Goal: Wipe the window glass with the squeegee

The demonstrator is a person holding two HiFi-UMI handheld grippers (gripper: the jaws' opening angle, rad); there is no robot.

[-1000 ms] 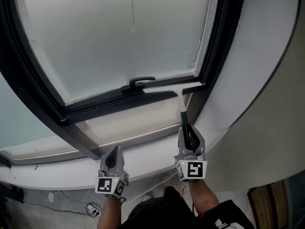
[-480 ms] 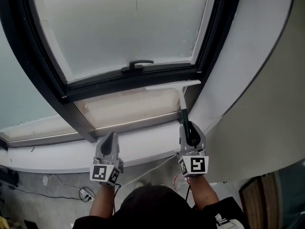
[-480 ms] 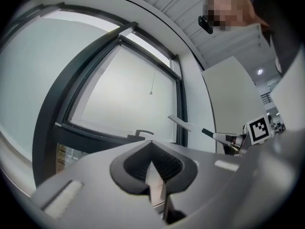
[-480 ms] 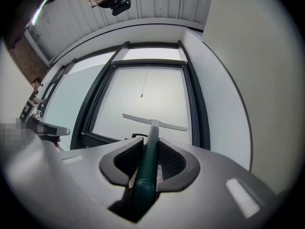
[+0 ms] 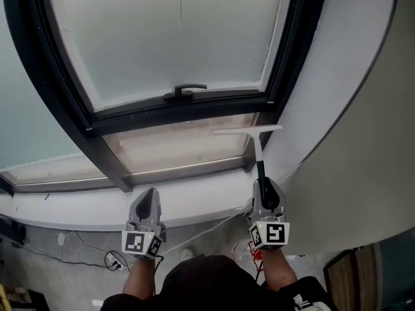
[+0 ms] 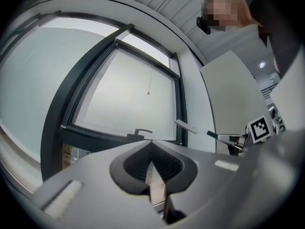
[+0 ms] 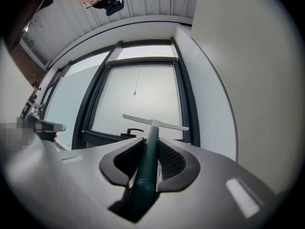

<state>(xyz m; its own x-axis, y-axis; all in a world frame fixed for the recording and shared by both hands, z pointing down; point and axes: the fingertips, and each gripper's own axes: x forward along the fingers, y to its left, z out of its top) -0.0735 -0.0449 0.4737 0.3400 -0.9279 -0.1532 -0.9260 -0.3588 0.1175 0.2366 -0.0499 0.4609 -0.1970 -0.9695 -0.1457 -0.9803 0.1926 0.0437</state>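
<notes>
Right gripper jaws clamp the squeegee handle. Blade sits crosswise, just below the window glass lower right corner. Left gripper jaws are closed, empty.

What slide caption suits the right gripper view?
Right tongs grip a green-handled squeegee, pointing toward the window glass.

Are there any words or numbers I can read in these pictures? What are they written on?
There are none: no word, number, brand or sign can be read in any view.
The marker cube on the left gripper and the one on the right gripper show black-and-white square patterns, not letters.
The squeegee and the window glass show no print.
</notes>
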